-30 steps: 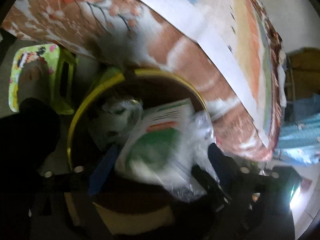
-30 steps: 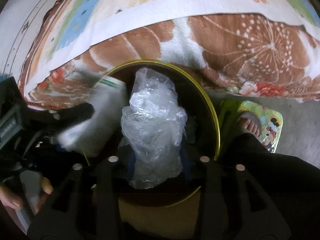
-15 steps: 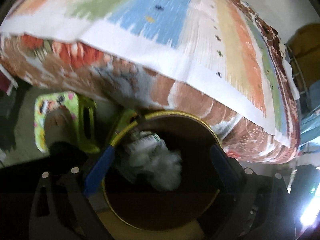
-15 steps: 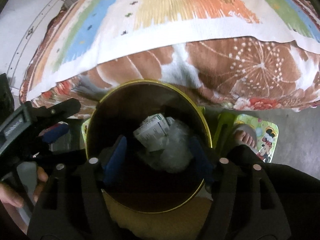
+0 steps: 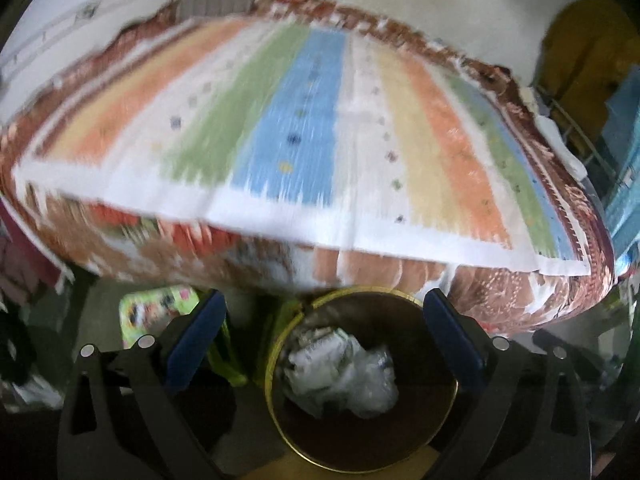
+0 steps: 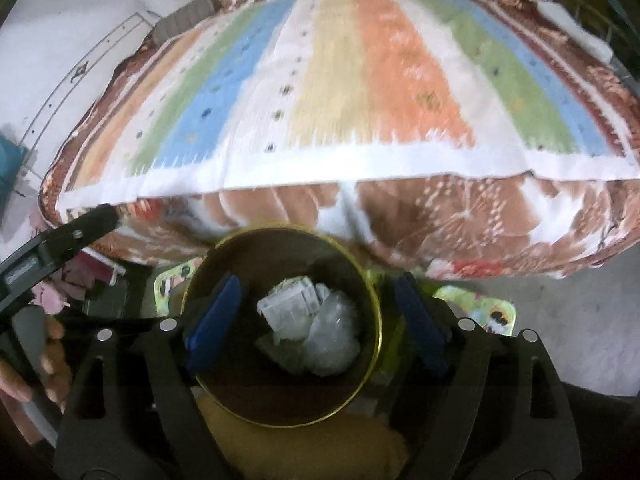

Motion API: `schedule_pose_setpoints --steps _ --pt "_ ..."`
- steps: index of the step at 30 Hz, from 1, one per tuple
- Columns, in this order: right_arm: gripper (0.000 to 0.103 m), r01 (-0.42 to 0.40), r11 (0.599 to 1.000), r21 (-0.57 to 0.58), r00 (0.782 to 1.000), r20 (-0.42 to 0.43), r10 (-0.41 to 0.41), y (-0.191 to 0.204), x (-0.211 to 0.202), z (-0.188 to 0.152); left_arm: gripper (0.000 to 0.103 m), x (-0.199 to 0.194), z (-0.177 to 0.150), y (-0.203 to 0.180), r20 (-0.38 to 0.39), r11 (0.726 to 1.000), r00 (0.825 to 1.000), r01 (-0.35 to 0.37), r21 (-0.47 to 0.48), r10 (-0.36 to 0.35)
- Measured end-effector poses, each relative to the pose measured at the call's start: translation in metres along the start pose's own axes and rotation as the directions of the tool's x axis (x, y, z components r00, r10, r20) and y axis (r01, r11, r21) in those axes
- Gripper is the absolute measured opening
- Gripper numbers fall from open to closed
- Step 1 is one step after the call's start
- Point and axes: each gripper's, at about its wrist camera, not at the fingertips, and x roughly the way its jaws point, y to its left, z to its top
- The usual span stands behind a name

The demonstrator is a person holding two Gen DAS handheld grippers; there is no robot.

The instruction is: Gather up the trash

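A round trash bin with a yellow rim (image 5: 276, 344) (image 6: 372, 304) stands on the floor against the bed. Inside it lie a crumpled white printed packet (image 5: 320, 340) (image 6: 290, 304) and a clear plastic bag (image 5: 372, 380) (image 6: 334, 340). My left gripper (image 5: 324, 320) is open and empty, raised above the bin. My right gripper (image 6: 320, 300) is open and empty, also above the bin. The left gripper's dark arm (image 6: 68, 236) shows at the left of the right wrist view.
A bed with a striped blanket (image 5: 300, 120) (image 6: 340, 80) over a brown floral cover fills the space behind the bin. A green plastic stool (image 5: 160, 308) (image 6: 480, 308) stands beside the bin. Grey floor (image 6: 580, 320) lies to the right.
Both grippers opened and dropped the packet and the plastic bag into the bin. Both have since lifted and tilted up, so the bed top now fills the views.
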Motion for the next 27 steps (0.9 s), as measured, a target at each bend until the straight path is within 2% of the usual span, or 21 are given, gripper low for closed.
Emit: schedule_pose_setpoints --steps 5,7,12,18,21,23,24,27 --pt "0.083 -0.024 0.997 -0.069 0.994 0.105 0.031 0.016 -0.040 0.007 0.097 -0.042 0.009 -0.014 0.121 0.995 0.993 -0.013 0.097 0.001" --pt "0.090 -0.010 0.995 -0.095 0.987 0.160 0.025 0.018 -0.057 0.008 0.097 -0.061 0.009 -0.016 0.173 0.992 0.985 -0.025 0.122 0.004" --pt "0.094 -0.011 0.991 -0.137 0.966 0.253 0.046 0.022 -0.094 0.003 0.097 -0.096 -0.004 -0.022 0.235 0.982 0.972 -0.015 0.188 -0.030" --pt "0.094 0.031 0.981 -0.191 0.952 0.304 0.029 0.030 -0.123 -0.019 0.097 -0.118 -0.030 -0.027 0.239 0.969 0.968 0.021 0.247 -0.082" --pt "0.094 -0.005 0.979 -0.205 0.947 0.314 0.071 0.034 -0.140 -0.038 0.097 -0.129 -0.048 -0.024 0.235 0.963 0.964 0.061 0.261 -0.124" --pt "0.094 0.045 0.967 -0.251 0.938 0.342 0.045 0.037 -0.146 -0.054 0.097 -0.130 -0.056 -0.015 0.215 0.966 0.965 0.094 0.239 -0.147" --pt "0.094 0.060 0.964 -0.261 0.938 0.344 0.034 0.036 -0.145 -0.059 0.097 -0.128 -0.059 -0.012 0.204 0.968 0.968 0.099 0.232 -0.148" --pt "0.094 0.029 0.966 -0.256 0.952 0.303 0.051 0.022 -0.134 -0.074 0.097 -0.123 -0.067 -0.013 0.173 0.966 0.974 0.107 0.234 -0.150"
